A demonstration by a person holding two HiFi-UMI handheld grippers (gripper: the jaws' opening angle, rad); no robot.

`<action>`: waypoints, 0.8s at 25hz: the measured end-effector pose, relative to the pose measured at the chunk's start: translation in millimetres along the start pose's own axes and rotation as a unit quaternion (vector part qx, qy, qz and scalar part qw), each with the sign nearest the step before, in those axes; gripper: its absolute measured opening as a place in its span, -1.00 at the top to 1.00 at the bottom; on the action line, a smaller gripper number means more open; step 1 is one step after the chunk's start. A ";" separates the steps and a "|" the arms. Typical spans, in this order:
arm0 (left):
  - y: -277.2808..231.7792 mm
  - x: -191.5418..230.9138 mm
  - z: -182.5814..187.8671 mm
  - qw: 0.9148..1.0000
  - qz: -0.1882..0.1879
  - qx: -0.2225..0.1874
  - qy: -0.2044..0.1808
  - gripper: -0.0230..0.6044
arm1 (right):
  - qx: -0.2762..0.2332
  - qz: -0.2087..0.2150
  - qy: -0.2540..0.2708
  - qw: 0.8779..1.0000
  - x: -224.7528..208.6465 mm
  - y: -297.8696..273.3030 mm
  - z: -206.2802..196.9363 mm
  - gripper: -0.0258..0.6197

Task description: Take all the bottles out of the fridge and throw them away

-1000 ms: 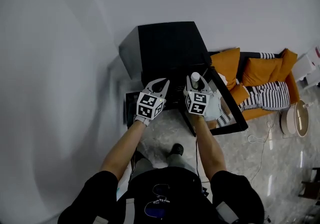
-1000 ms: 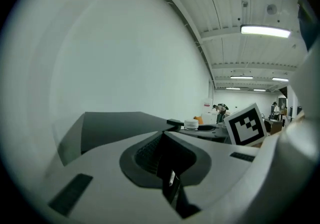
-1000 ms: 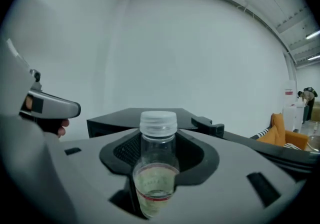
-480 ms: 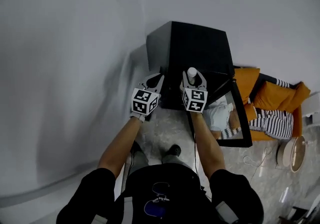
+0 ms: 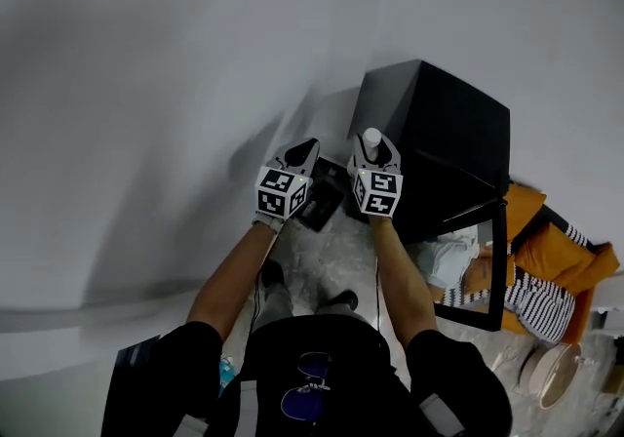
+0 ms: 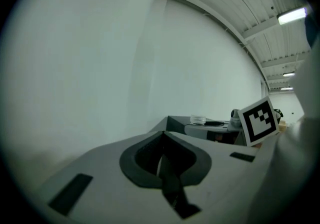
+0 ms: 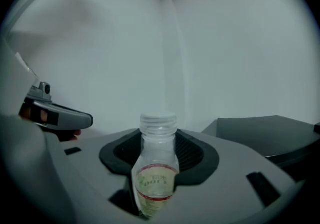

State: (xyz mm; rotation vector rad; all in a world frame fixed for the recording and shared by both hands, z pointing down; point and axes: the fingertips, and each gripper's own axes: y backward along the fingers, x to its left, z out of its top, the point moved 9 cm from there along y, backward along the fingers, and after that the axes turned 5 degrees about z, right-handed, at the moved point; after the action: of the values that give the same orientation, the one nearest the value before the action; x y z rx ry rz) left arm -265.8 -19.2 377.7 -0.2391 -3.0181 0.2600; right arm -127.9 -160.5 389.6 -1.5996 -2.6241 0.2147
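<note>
A small clear bottle (image 7: 157, 168) with a white cap and a red-edged label stands upright between the jaws of my right gripper (image 7: 159, 143), which is shut on its body. From the head view only the bottle's white cap (image 5: 371, 138) shows above the right gripper (image 5: 373, 144). Beside it my left gripper (image 5: 304, 147) is shut with nothing in it; its fingertips (image 6: 162, 135) meet in the left gripper view. The black fridge (image 5: 450, 147) stands to the right of both grippers, its door (image 5: 485, 264) swung open. Both grippers face a bare white wall.
A dark box-shaped thing (image 5: 322, 203) sits on the marble floor just below the grippers, left of the fridge. An orange sofa with striped cushions (image 5: 556, 264) lies beyond the fridge door. The white wall (image 5: 175, 84) fills the left and top.
Both grippers have swung left, away from the fridge, the bottle still in the right one. The fridge has slid to the right of the head view and the wall now fills most of it.
</note>
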 end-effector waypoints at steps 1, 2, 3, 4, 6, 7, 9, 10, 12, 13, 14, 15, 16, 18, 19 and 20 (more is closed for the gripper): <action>2.4 4.1 -0.5 1.000 0.003 0.000 0.000 0.92 | 0.002 0.007 0.001 1.000 5.0 -4.4 -0.8 0.31; 3.4 7.0 -1.5 1.000 0.005 0.000 0.000 0.92 | 0.004 0.012 0.002 1.000 8.2 -8.3 -2.4 0.31; 3.8 9.2 -3.1 1.000 0.006 0.001 0.001 0.92 | 0.006 0.017 0.002 1.000 10.3 -11.6 -4.8 0.31; 4.2 11.1 -5.5 1.000 0.006 0.002 0.003 0.92 | 0.009 0.021 0.002 1.000 11.9 -14.3 -7.7 0.31; 4.6 15.8 -13.3 1.000 0.006 0.007 0.006 0.92 | 0.014 0.027 0.000 1.000 15.2 -18.7 -15.5 0.31; 4.2 18.4 -18.6 1.000 0.006 0.010 0.009 0.92 | 0.017 0.029 -0.001 0.999 16.6 -20.9 -20.1 0.31; 0.9 24.1 -29.2 1.000 0.006 0.018 0.014 0.92 | 0.023 0.035 -0.001 0.999 17.9 -27.3 -29.6 0.31; -1.4 27.1 -33.6 1.000 0.005 0.022 0.015 0.92 | 0.026 0.037 -0.001 0.999 18.4 -31.3 -34.0 0.31; -5.4 33.6 -41.4 0.999 0.005 0.029 0.015 0.92 | 0.030 0.041 -0.002 0.999 20.5 -39.8 -42.2 0.31; -7.0 36.8 -45.4 0.999 0.005 0.033 0.014 0.92 | 0.031 0.044 -0.003 0.999 22.0 -43.7 -46.3 0.31; -8.1 39.1 -50.0 0.999 0.005 0.036 0.015 0.92 | 0.032 0.046 -0.004 0.998 23.6 -46.6 -50.7 0.31; -8.1 40.3 -55.5 0.999 0.005 0.042 0.016 0.92 | 0.035 0.048 -0.005 0.998 25.5 -47.6 -56.0 0.31; -6.8 40.5 -62.0 0.999 0.005 0.048 0.018 0.92 | 0.040 0.050 -0.007 0.998 27.8 -46.9 -62.4 0.31; -3.2 40.6 -75.5 0.998 0.003 0.061 0.021 0.92 | 0.051 0.053 -0.012 0.997 33.1 -44.6 -77.4 0.31; -2.4 41.3 -81.6 0.998 0.003 0.066 0.023 0.92 | 0.056 0.054 -0.015 0.997 35.1 -44.7 -84.8 0.31; -2.6 42.5 -87.1 0.997 0.002 0.070 0.023 0.92 | 0.060 0.055 -0.017 0.997 36.6 -45.6 -92.0 0.31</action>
State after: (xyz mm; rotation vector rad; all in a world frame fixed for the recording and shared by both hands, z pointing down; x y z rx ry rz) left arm -297.8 -0.6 467.3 -0.2353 -2.9370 0.4579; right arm -173.4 -140.7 486.6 -1.7149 -2.4964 0.4010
